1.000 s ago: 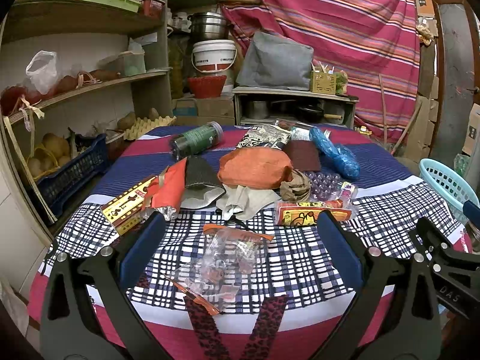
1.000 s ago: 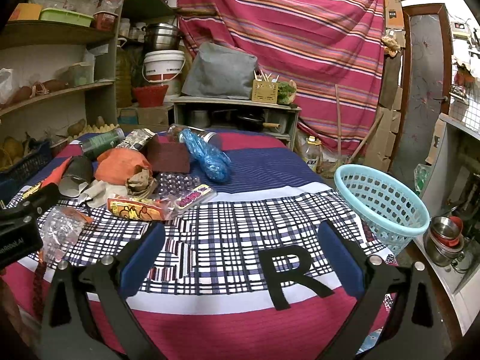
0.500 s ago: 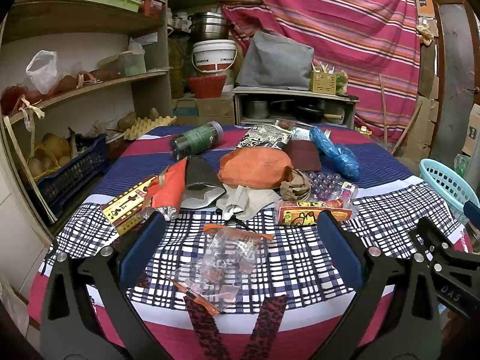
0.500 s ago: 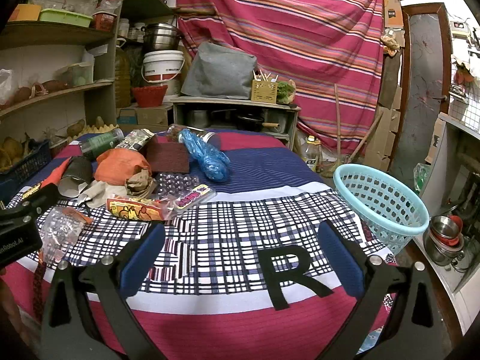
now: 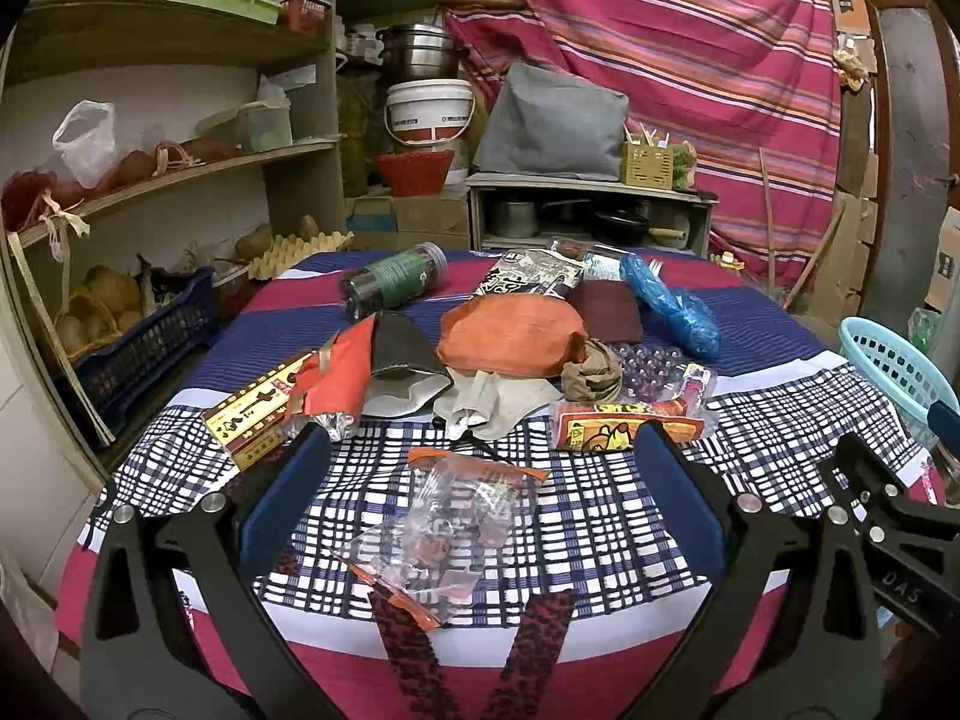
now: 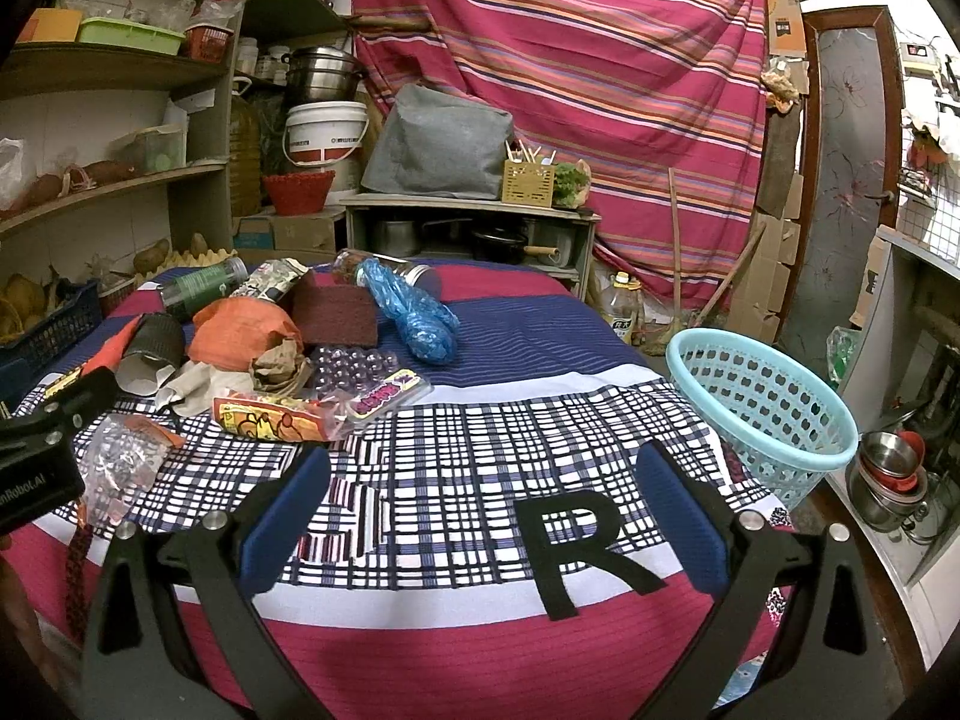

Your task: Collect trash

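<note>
Trash lies on the clothed table (image 5: 600,516): a clear plastic bag with orange edge (image 5: 456,528), a yellow-orange wrapper (image 5: 624,426), an orange bag (image 5: 510,333), a blue plastic bag (image 5: 675,306), a green jar (image 5: 393,282) and a paper cup (image 5: 402,354). My left gripper (image 5: 480,498) is open, its fingers on either side of the clear bag, just above it. My right gripper (image 6: 480,516) is open and empty over the checked cloth near an R mark (image 6: 585,540). A light blue basket (image 6: 759,402) stands at the table's right edge.
Shelves (image 5: 150,180) with boxes and bags line the left wall. A blue crate (image 5: 144,348) with potatoes sits beside the table. A low cabinet (image 5: 588,216) with pots stands behind, before a striped curtain. Steel bowls (image 6: 888,474) sit on the floor at right.
</note>
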Demonstrator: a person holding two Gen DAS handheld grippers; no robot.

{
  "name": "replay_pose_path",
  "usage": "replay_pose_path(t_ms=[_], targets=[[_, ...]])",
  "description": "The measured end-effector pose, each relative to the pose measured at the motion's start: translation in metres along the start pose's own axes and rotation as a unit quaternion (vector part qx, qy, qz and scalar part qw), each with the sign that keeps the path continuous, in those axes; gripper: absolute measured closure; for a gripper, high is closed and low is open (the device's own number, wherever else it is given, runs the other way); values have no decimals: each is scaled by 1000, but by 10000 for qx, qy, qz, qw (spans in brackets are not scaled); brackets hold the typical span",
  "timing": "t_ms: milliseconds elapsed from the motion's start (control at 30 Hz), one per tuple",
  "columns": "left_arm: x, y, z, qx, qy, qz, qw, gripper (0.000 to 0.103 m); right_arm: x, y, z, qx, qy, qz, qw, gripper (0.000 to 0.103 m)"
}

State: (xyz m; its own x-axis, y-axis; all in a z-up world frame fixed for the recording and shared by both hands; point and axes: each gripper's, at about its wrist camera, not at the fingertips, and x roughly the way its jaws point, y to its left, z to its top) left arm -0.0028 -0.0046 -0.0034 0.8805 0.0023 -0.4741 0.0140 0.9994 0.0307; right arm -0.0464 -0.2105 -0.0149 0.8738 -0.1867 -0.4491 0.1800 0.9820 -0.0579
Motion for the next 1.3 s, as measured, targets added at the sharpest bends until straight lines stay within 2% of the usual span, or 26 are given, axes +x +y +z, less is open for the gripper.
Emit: replay_pose_path(t_ms=[933,1133,1300], targets=[[3,3,-1,-26,101,-76,9999,5,-1,-15,3,169,-56,-75,9998,4],[8,5,2,-2,207,-14,9998,5,-3,-19,7,302,-96,-33,9995,4],[3,7,5,-30,125,111,9999,5,-3,-15,10,206,-185,-82,9996,4]])
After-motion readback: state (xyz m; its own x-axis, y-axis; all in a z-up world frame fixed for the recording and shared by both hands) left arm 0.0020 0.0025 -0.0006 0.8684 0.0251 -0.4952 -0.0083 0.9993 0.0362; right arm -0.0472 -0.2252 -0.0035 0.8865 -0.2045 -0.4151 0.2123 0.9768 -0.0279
